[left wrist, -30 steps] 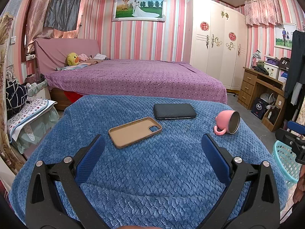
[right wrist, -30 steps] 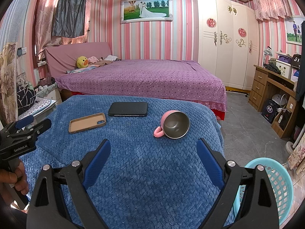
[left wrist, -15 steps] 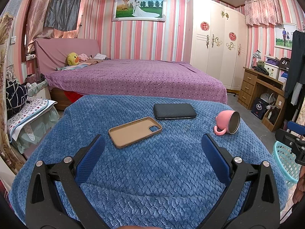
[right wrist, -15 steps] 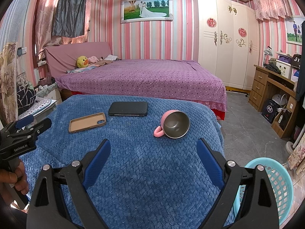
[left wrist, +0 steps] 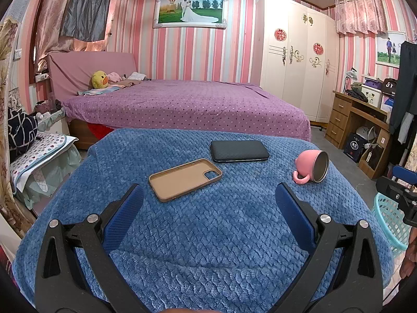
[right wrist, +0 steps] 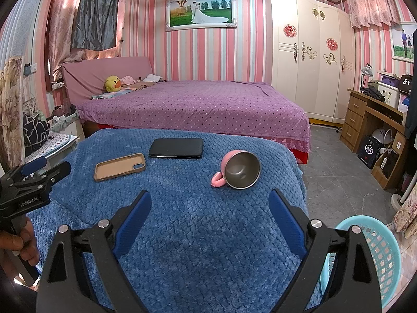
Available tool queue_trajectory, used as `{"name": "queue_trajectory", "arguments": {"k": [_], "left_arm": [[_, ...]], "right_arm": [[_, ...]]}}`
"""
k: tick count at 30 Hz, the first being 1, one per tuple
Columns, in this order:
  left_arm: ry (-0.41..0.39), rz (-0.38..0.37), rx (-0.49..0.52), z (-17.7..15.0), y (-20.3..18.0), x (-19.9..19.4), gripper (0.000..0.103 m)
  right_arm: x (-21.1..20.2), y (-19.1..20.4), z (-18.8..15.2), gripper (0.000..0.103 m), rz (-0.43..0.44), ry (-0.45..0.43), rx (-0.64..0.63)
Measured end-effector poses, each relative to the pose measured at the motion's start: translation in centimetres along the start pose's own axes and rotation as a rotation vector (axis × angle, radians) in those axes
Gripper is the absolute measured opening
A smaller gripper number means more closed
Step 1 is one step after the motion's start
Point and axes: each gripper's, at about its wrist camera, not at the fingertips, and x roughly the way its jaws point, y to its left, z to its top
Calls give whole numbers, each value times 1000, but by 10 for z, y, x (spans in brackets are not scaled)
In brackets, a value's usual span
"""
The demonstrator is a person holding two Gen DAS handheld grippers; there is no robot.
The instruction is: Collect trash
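Observation:
A blue blanket covers a table [left wrist: 208, 234]. On it lie a tan phone case [left wrist: 185, 178], a black phone [left wrist: 239, 150] and a pink mug [left wrist: 311, 167] tipped on its side. The same case [right wrist: 120, 166], phone [right wrist: 176, 148] and mug [right wrist: 238, 170] show in the right wrist view. My left gripper [left wrist: 208, 216] is open and empty, above the blanket's near part, short of the case. My right gripper [right wrist: 209, 216] is open and empty, short of the mug. A light blue mesh basket [right wrist: 385, 258] stands on the floor at the table's right.
A purple bed [left wrist: 182, 104] lies beyond the table. A white wardrobe [left wrist: 294, 60] and a wooden desk [left wrist: 357, 122] stand at the right. A cluttered side stand [left wrist: 39, 156] is at the left. Grey floor [right wrist: 333, 161] lies right of the table.

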Motion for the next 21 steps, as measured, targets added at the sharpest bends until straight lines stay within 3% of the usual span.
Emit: {"name": "queue_trajectory", "arguments": {"k": [21], "left_arm": [[0, 3, 1, 0, -3, -1, 98]], "right_arm": [[-1, -2, -1, 90, 0, 2, 3]]}}
